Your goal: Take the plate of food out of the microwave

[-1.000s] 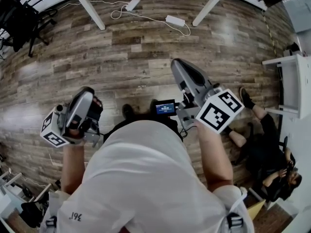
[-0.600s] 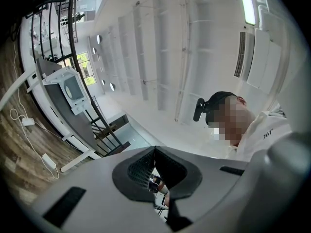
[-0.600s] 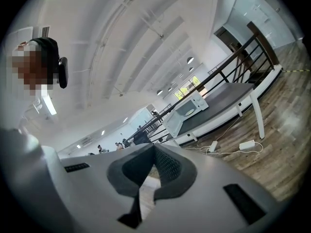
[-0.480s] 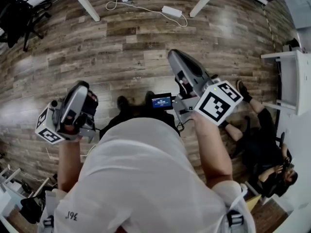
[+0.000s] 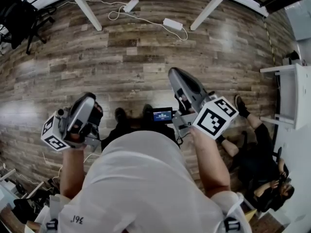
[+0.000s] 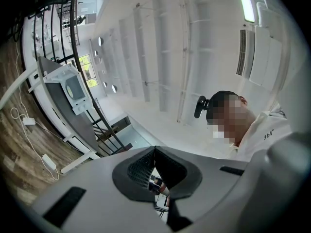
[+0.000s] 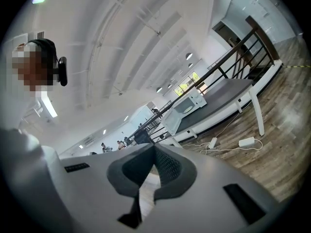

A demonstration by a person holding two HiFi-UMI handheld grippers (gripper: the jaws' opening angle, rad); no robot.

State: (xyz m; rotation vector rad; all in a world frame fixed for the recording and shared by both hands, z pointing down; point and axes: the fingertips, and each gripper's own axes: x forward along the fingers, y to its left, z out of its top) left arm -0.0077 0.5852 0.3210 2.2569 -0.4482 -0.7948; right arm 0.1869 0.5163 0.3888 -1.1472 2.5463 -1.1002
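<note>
Holding the left tongs (image 6: 154,148) clenched tip to tip, empty, and the right tongs (image 7: 154,145) likewise. Standing over wooden floor (image 5: 146,47), well apart from the microwave (image 7: 191,104) on the far table (image 7: 228,93), door open; plate too small to tell.

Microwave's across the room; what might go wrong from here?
Cables and a power brick lie on the floor by the table legs, on the way to the microwave: a trip risk. The left gripper and right gripper both have their jaws shut and empty; they must open before reaching in.
</note>
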